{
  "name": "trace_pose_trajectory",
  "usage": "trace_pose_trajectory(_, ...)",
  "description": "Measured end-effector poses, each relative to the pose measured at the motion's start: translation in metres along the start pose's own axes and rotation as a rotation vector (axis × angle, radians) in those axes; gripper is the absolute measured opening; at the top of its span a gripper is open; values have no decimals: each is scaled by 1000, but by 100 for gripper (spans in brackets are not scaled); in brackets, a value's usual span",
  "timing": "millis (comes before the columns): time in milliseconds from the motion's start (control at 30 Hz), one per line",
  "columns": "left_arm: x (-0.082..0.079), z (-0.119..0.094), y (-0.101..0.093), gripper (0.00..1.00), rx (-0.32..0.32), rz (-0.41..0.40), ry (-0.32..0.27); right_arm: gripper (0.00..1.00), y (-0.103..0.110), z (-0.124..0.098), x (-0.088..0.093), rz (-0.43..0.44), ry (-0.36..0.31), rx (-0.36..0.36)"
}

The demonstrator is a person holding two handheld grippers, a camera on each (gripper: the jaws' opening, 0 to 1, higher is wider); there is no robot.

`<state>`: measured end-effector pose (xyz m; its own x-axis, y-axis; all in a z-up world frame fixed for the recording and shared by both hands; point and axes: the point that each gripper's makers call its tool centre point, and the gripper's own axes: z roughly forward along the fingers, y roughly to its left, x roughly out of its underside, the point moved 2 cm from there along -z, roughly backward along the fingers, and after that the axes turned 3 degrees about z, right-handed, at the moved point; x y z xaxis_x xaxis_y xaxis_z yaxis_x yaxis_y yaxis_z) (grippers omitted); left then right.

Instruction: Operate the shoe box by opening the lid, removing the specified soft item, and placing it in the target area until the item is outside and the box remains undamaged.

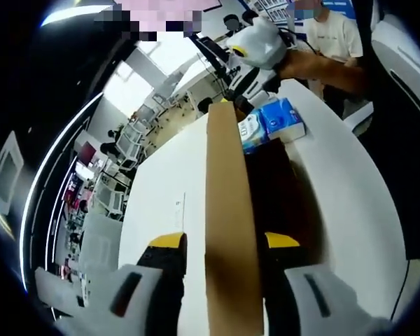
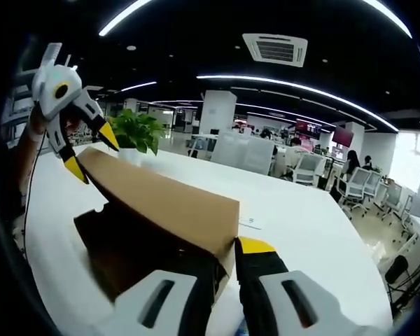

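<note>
On the white table [image 1: 161, 175] a brown cardboard shoe box [image 2: 126, 259] is seen w/ its lid [image 1: 227, 231] raised edge-on. Left claw [image 1: 220, 245] is closed onto the lid's edge, yellow tips either side of the cardboard. Box interior is dark; contents can't be made out. A blue-white soft tissue pack [image 1: 271, 123] is seen at the box's far end, just by the right claw [image 1: 248, 87]; whether it's gripped can't be told. In the right gripper view, the right claw [image 2: 227, 255] is set around the near lid corner, the left claw [image 2: 91, 150] at the far lid edge. A potted plant [image 2: 136, 133] is seen behind.
</note>
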<state>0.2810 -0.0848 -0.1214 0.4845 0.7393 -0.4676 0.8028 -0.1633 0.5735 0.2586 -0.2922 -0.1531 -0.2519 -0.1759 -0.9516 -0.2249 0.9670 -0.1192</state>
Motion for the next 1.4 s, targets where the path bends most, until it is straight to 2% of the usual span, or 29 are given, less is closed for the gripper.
trace_pose_trajectory(200, 1, 2, -4, 39, 23, 4, 11, 8, 0, -1, 1, 2, 0, -1)
trace_pose_trajectory(500, 2, 1, -6, 33, 23, 2, 31, 8, -1, 0, 1, 2, 0, -3)
trace_pose_trajectory(800, 3, 2, -7, 32, 20, -29, 57, 9, -1, -1, 2, 3, -3, -5)
trace_pose_trajectory(900, 4, 3, -7, 32, 12, -18, 70, 9, 0, -1, 2, -1, -1, -10)
trace_pose_trajectory(1200, 5, 4, -8, 32, -3, 4, 76, 11, 2, -3, 3, -85, 15, -33)
trace_pose_trajectory(1400, 5, 3, -9, 32, -7, 9, 73, 16, 7, -10, 1, -132, 16, -80)
